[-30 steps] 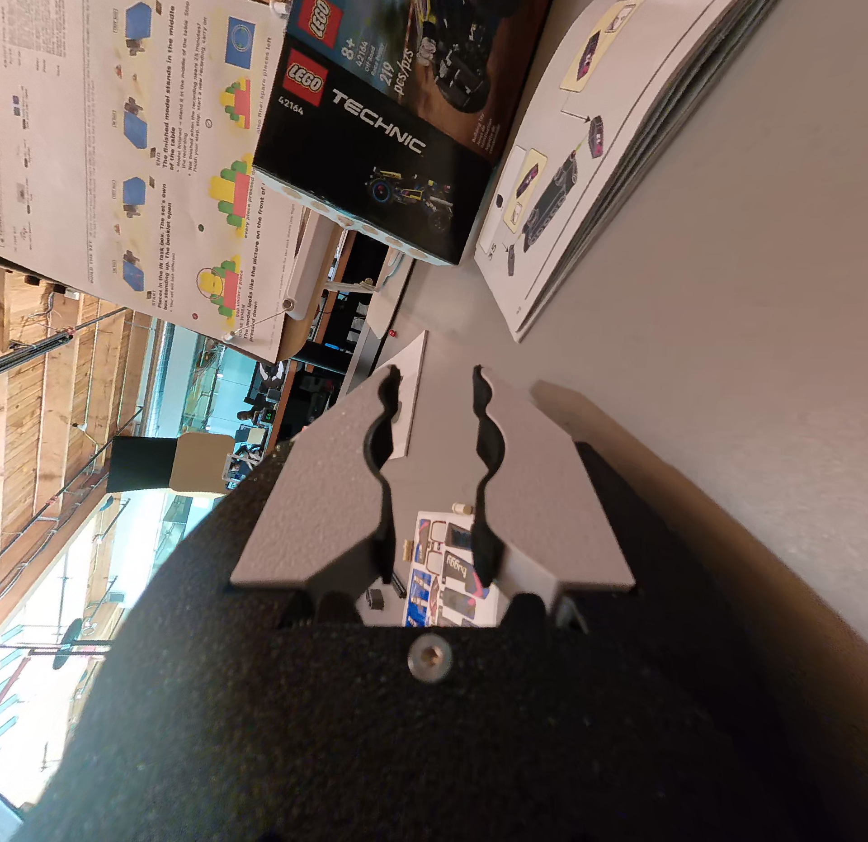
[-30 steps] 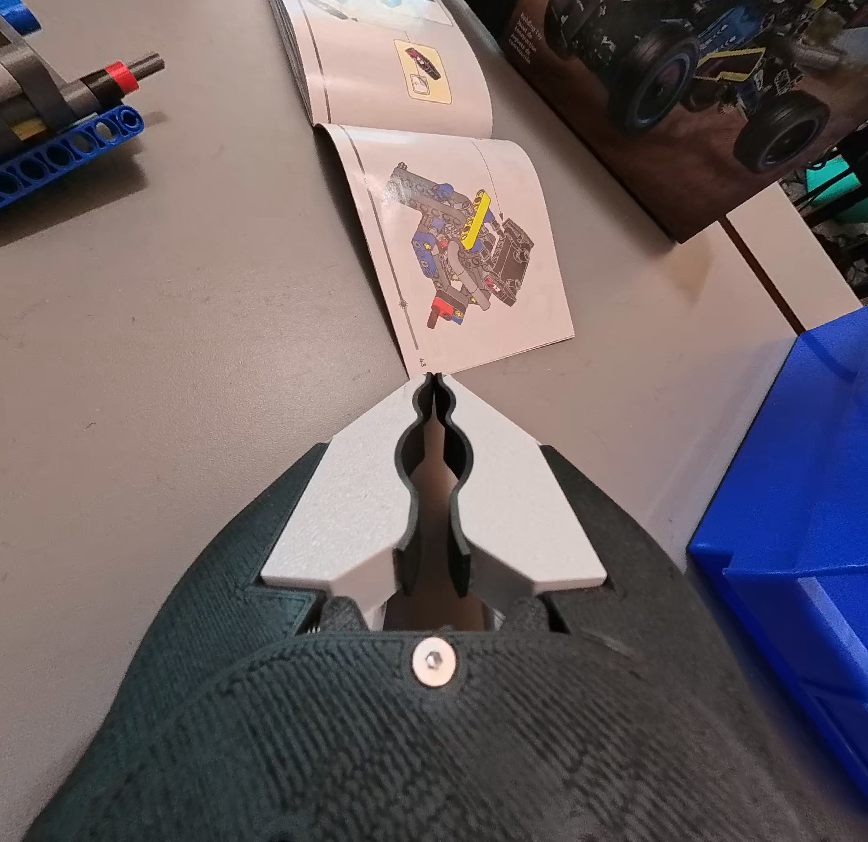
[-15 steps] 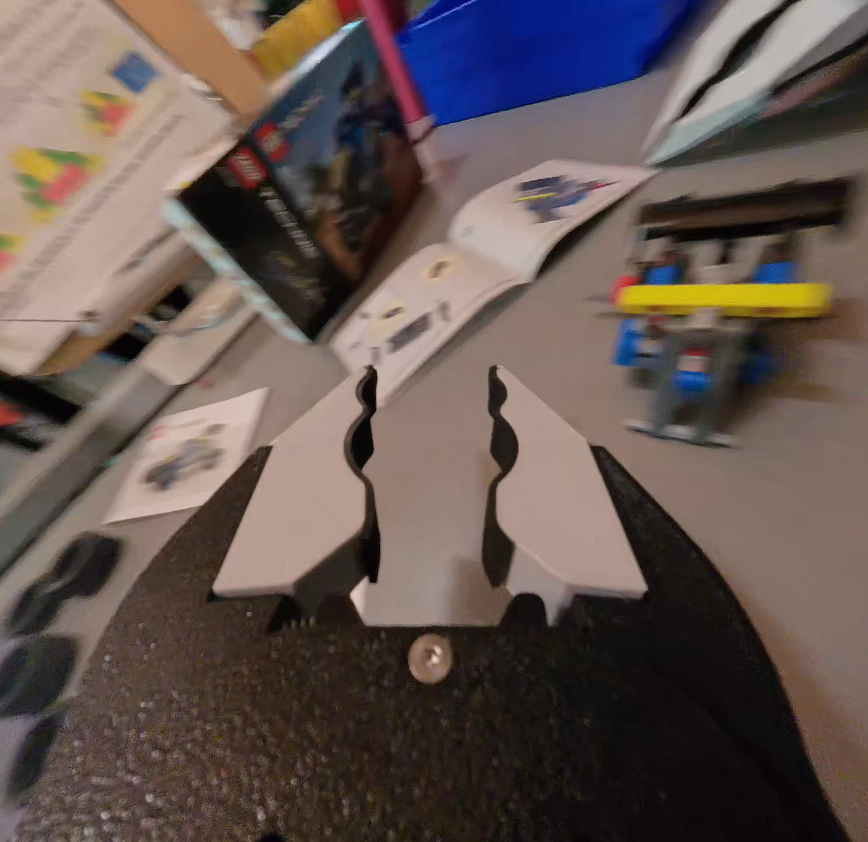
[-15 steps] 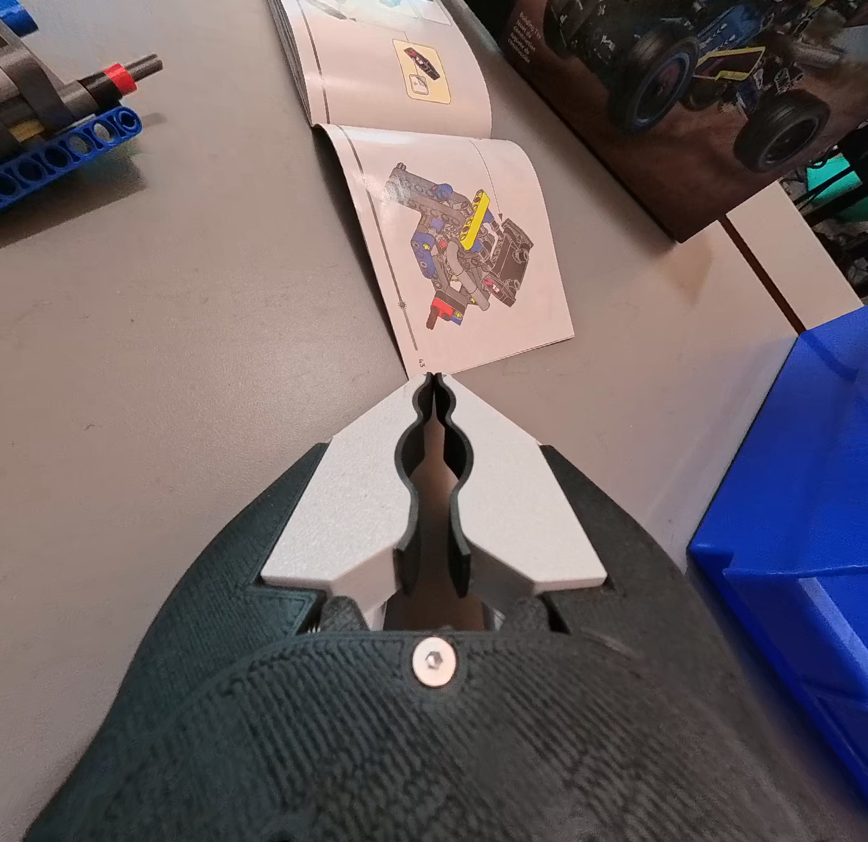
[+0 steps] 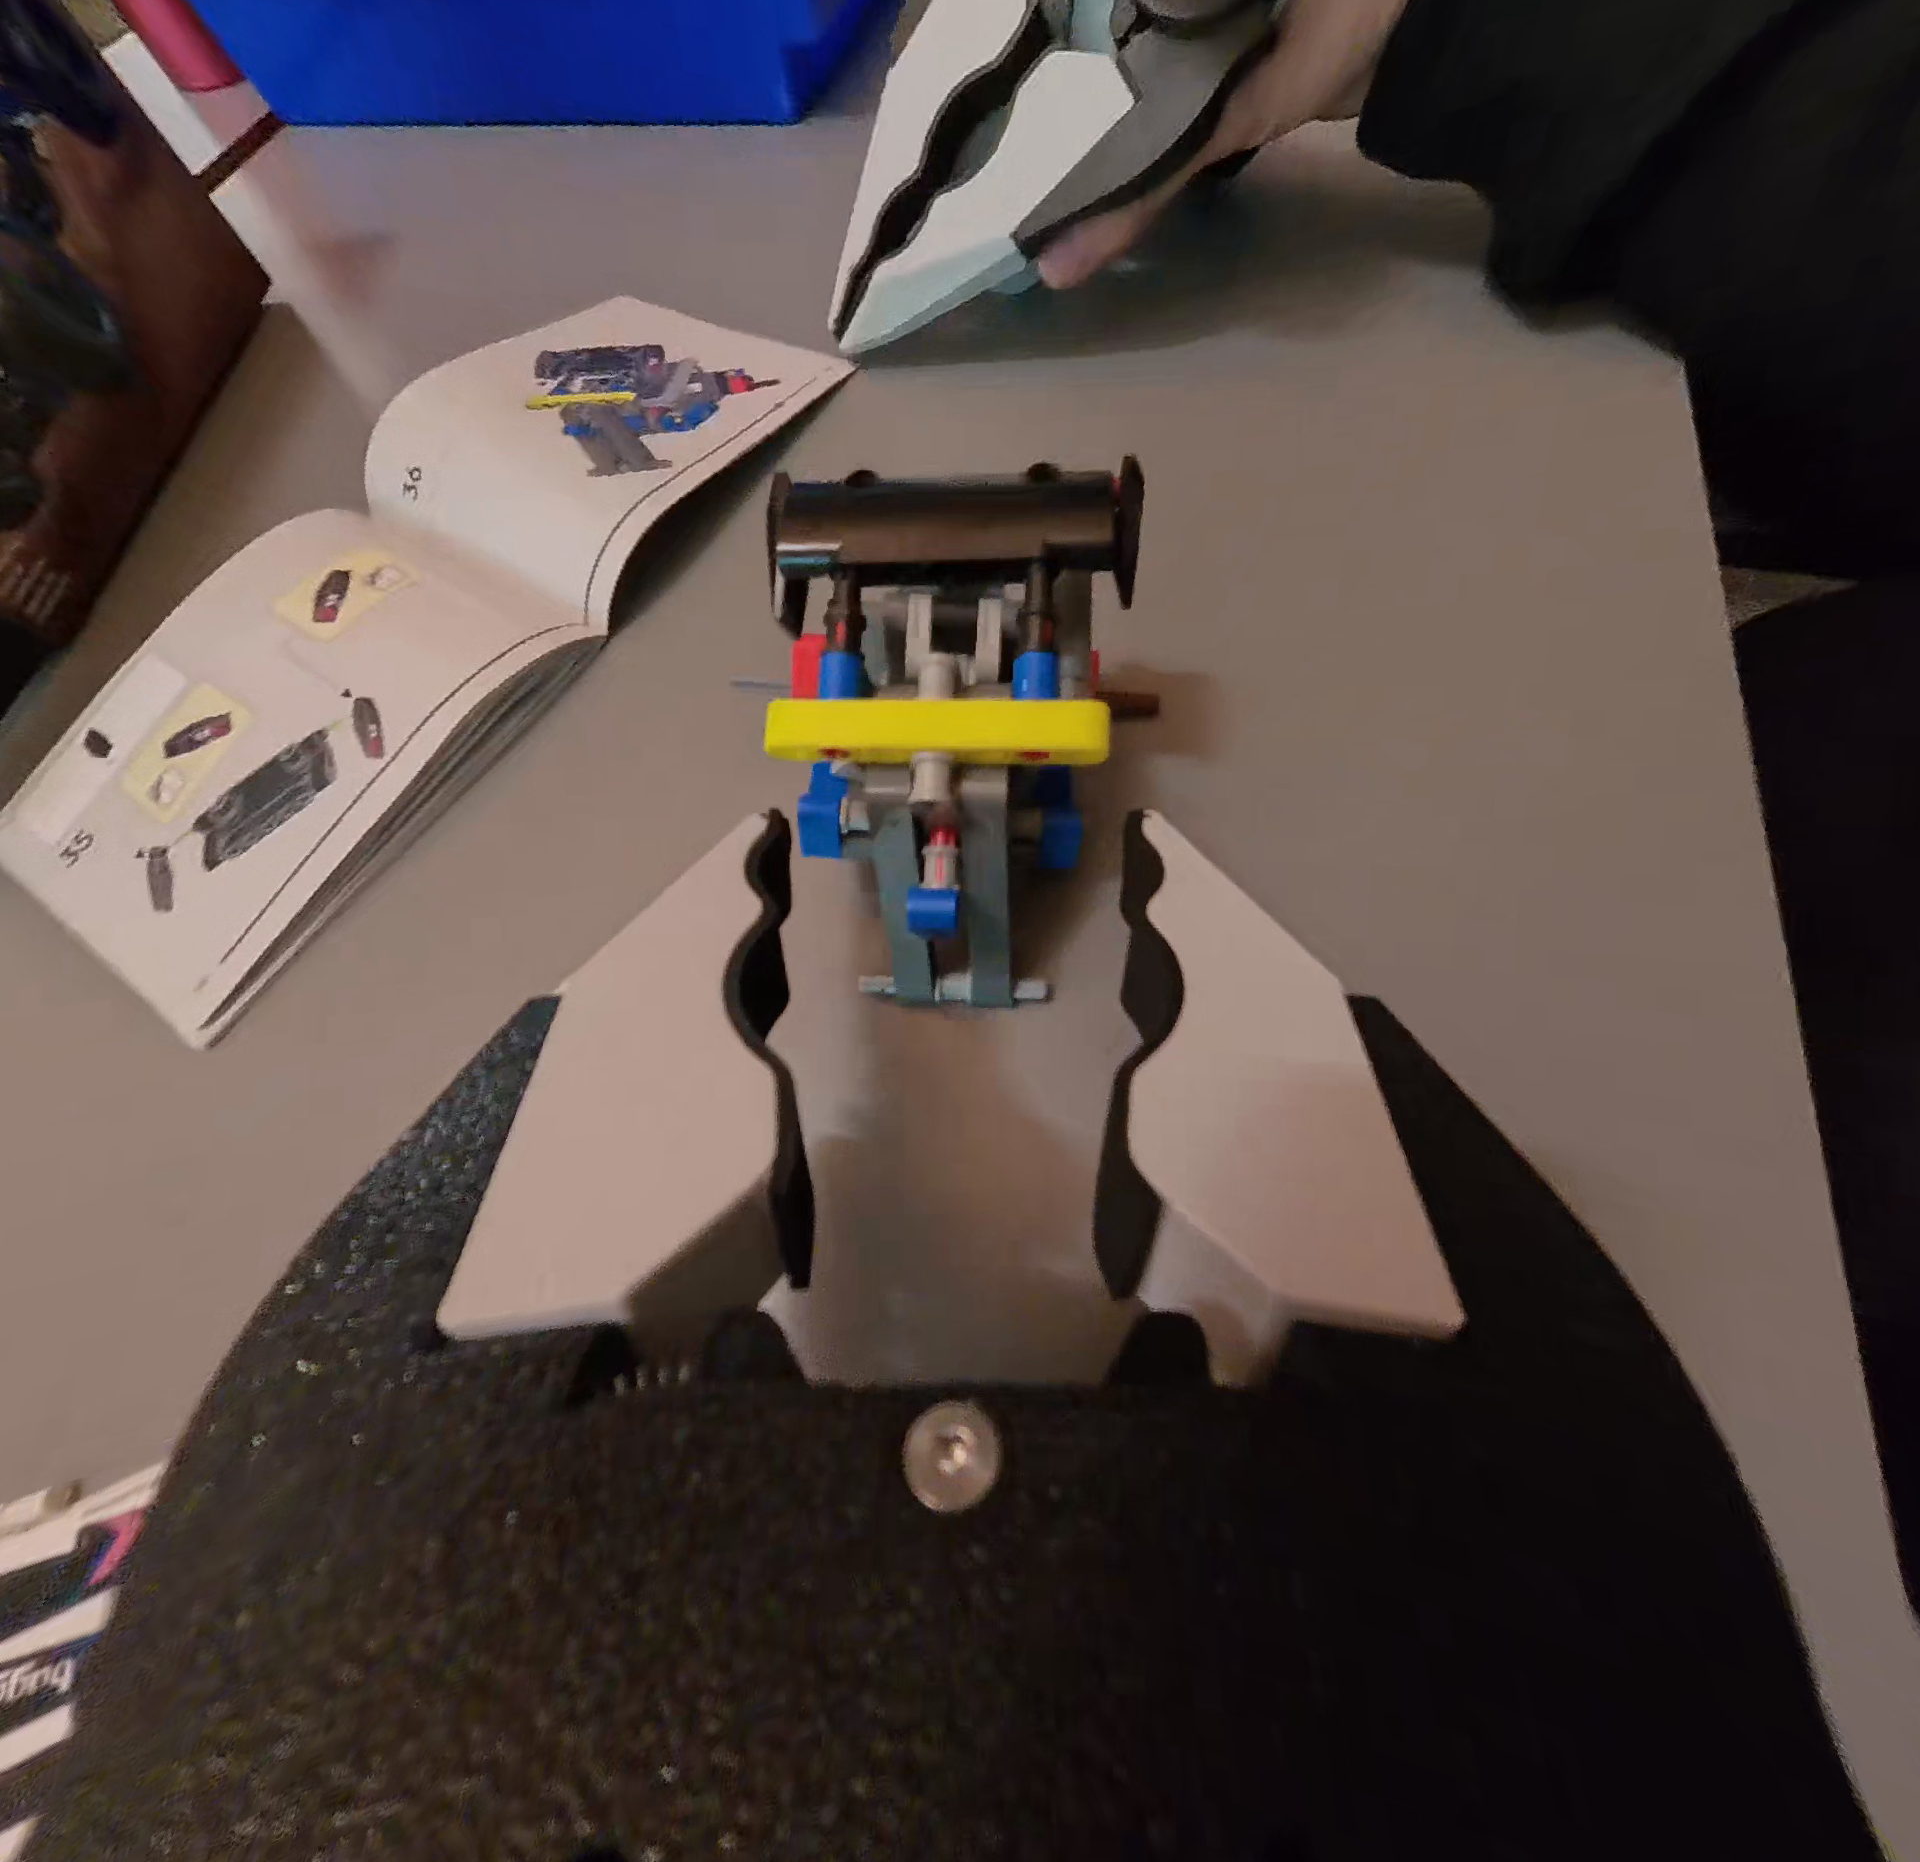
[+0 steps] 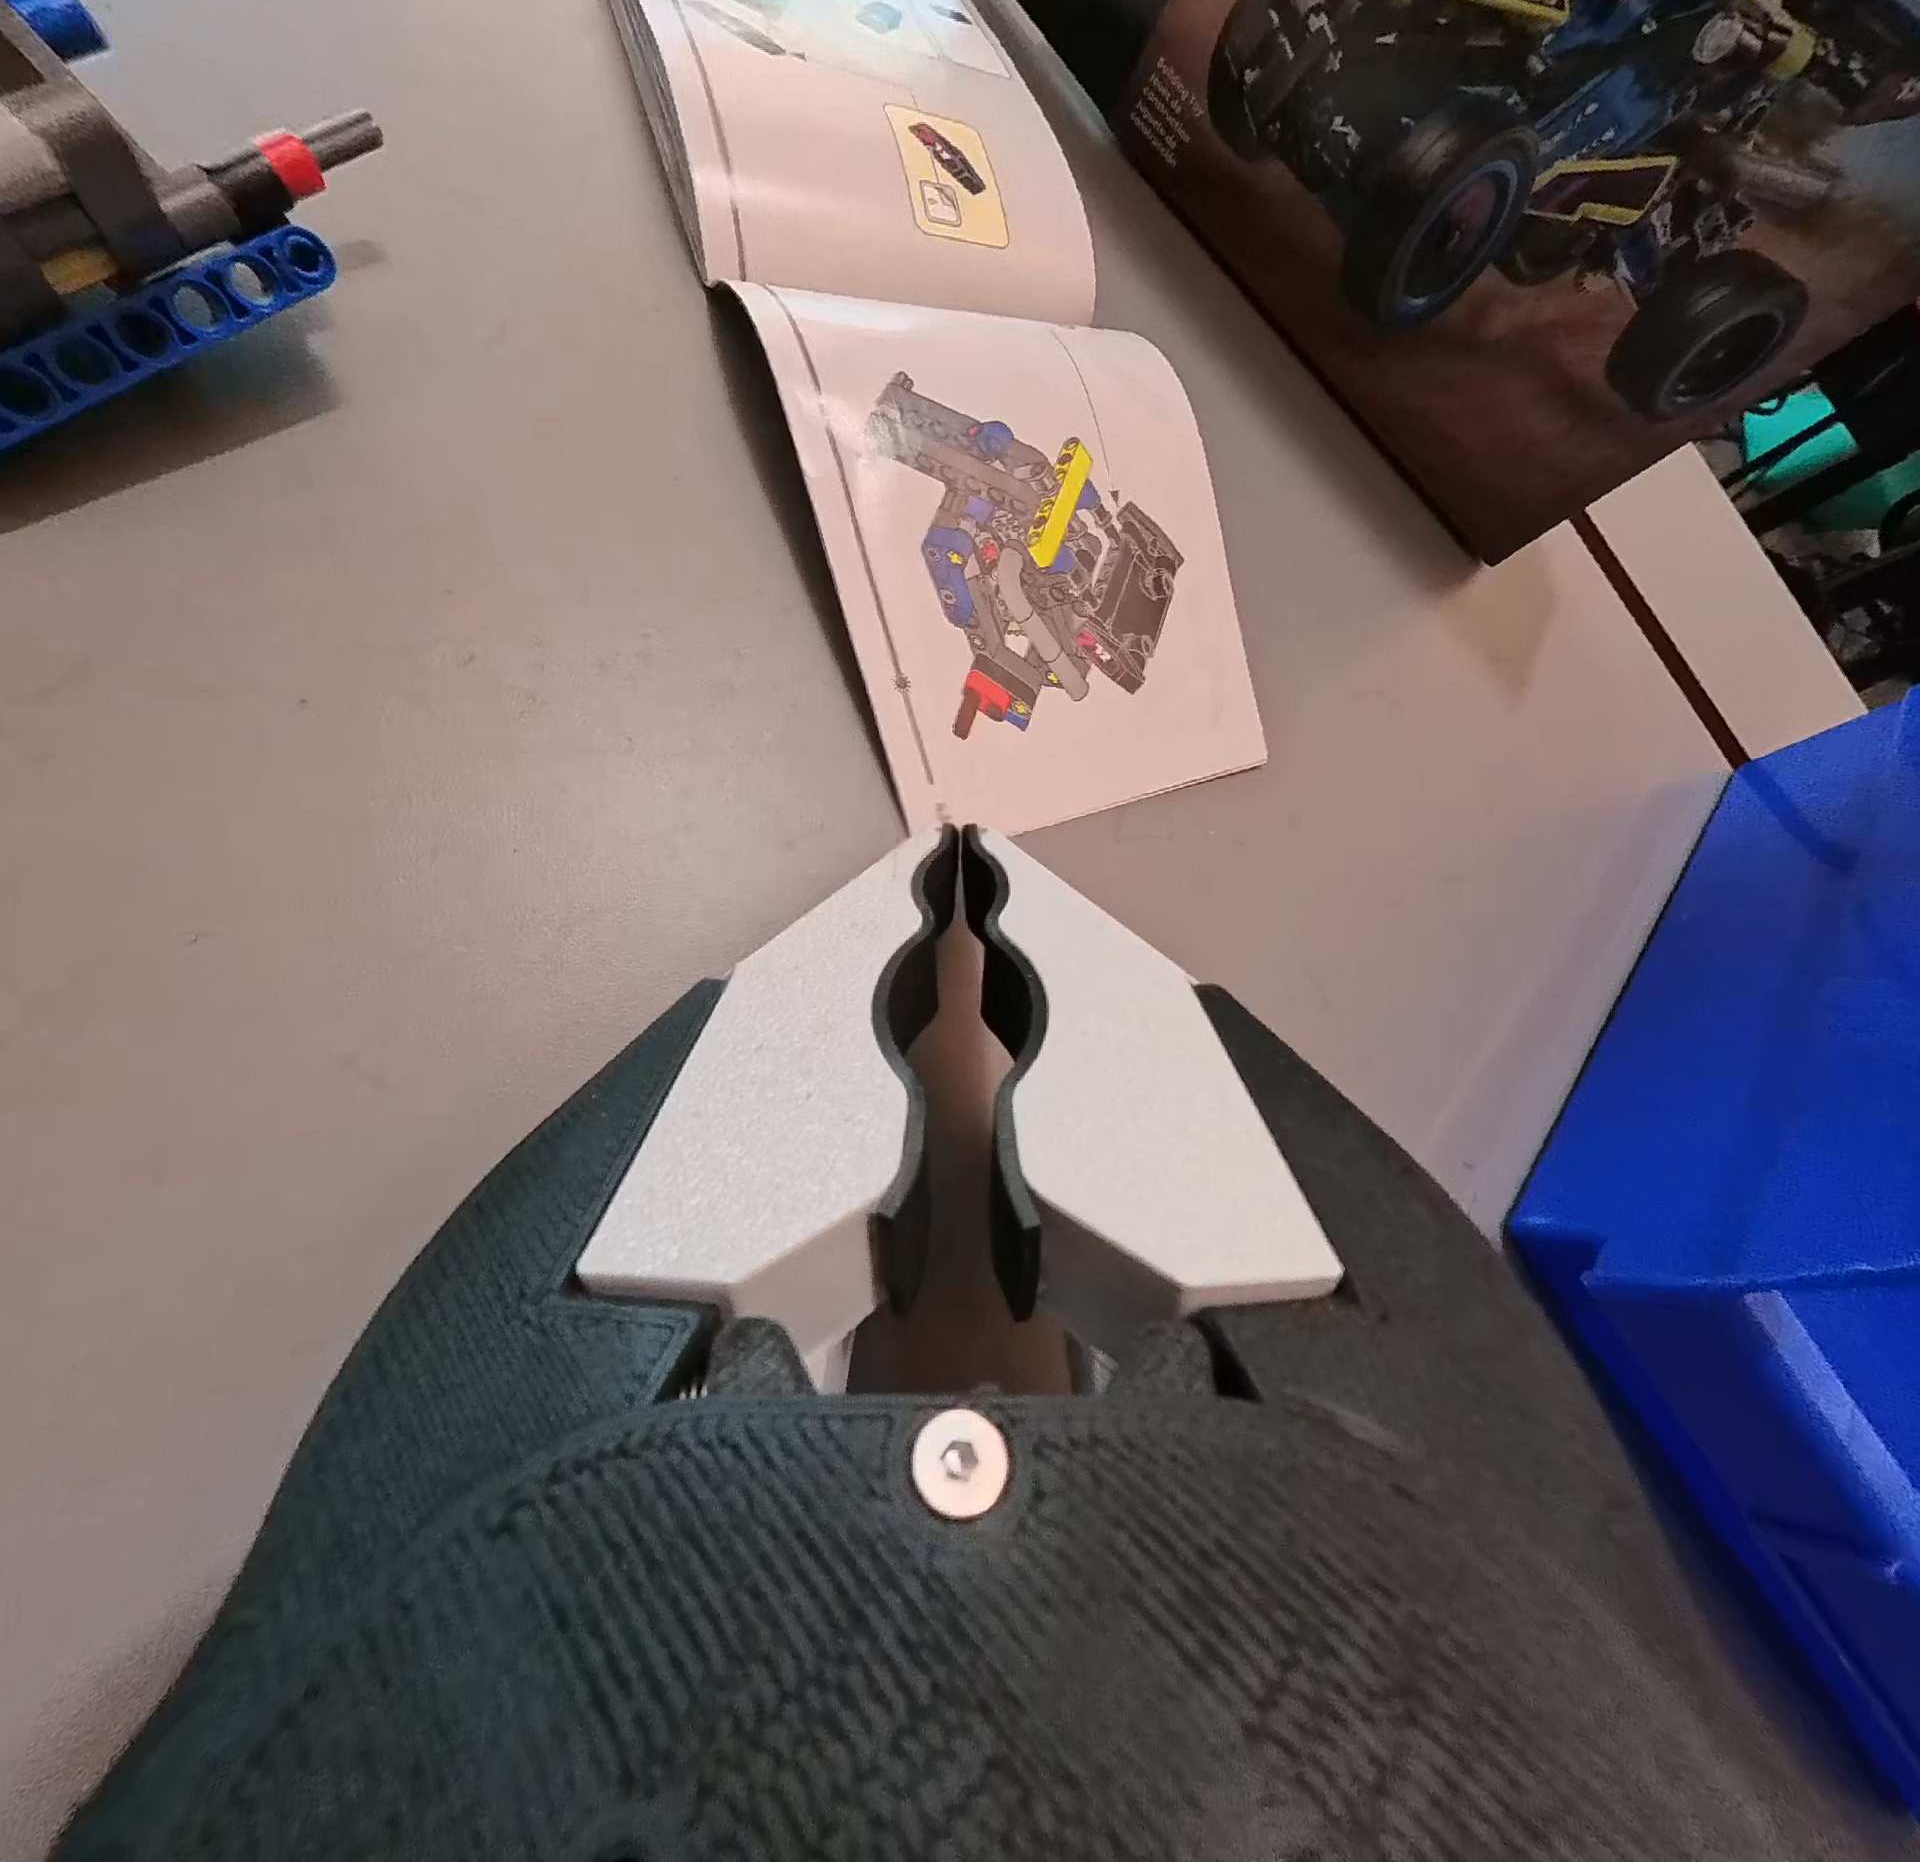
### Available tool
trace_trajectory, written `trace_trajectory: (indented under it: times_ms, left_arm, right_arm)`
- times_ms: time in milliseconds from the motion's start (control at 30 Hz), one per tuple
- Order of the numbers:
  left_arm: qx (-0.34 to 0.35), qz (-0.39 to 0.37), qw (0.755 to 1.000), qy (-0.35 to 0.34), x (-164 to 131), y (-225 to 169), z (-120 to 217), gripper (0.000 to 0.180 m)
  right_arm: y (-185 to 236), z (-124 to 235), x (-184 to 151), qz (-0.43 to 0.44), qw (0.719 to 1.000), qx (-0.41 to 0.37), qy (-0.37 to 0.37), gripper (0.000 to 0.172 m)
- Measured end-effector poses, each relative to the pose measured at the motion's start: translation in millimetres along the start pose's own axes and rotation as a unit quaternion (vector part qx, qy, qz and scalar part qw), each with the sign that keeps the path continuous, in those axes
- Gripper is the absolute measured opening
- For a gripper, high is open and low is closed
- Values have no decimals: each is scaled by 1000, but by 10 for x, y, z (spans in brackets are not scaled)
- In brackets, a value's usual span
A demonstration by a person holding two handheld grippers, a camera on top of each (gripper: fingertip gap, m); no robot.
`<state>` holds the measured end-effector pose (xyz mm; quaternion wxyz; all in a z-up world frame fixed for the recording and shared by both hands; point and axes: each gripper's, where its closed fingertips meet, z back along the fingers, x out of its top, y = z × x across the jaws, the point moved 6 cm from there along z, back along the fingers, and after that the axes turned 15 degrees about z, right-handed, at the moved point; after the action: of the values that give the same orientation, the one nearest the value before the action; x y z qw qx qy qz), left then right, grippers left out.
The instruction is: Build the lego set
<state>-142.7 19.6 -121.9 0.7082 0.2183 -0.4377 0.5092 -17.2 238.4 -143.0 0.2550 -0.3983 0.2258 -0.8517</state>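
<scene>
The left tool [image 5: 951, 825] is standing wide apart with nothing between its pads, hovering over the grey counter [image 5: 1403, 773]. Directly ahead at 12 o'clock, a small brick-built model [image 5: 940, 732] is sitting on the counter, its grey near end reaching in between the two fingertips without touching either; it has a yellow crossbeam, blue and red connectors and a black cylinder across the far end.

At 10 o'clock an open instruction booklet [image 5: 343, 690] is lying flat, showing printed build diagrams and page numbers. Beyond it at 11 o'clock a printed product box [image 5: 94, 337] is standing, carrying a picture of a toy buggy and some printed wording, with a blue bin [image 5: 520, 36] at 12 o'clock.

The right tool [image 6: 958, 833] is resting pinched together on air, its tips sitting at the near corner of the booklet [image 6: 1039, 565]. A hand [image 5: 1226, 139] is gripping it at 1 o'clock in the left view. A sticker sheet [image 5: 42, 1625] is showing at 8 o'clock.
</scene>
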Motion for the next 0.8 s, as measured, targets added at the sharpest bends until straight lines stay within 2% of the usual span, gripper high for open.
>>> trace_trajectory:
  times_ms: [33,100,200,267,300,400,467,567,700,800]
  left_arm:
    - [2,-1,1000,-1,7,0,-16,60]
    - [3,2,1000,-7,12,-7,-37,54]
    - [13,6,1000,-23,36,-10,-25,35]
    - [22,6,999,-36,51,-4,-9,24]
    - [28,5,999,-39,54,-1,-6,23]
    - [42,-4,998,-42,58,-6,-14,23]
    - [54,1,997,-47,71,-4,-18,23]
    - [55,15,997,-56,99,-41,0,23]
    - [38,63,995,-60,165,-82,86,23]
    - [12,122,990,-68,227,-66,184,23]
  right_arm:
    - [19,9,22,-1,1000,11,-8,2]
    - [52,35,87,-13,999,38,-31,19]
    - [92,82,206,-16,996,63,-61,26]
    - [148,142,357,-20,990,93,-107,41]
    - [162,174,437,-28,985,104,-132,43]
    - [267,252,680,-63,959,184,-205,35]
    - [315,225,760,-63,954,202,-214,31]
    - [445,192,844,-32,947,235,-215,33]
    - [466,166,928,26,955,198,-221,36]
    - [408,181,992,38,957,162,-237,36]
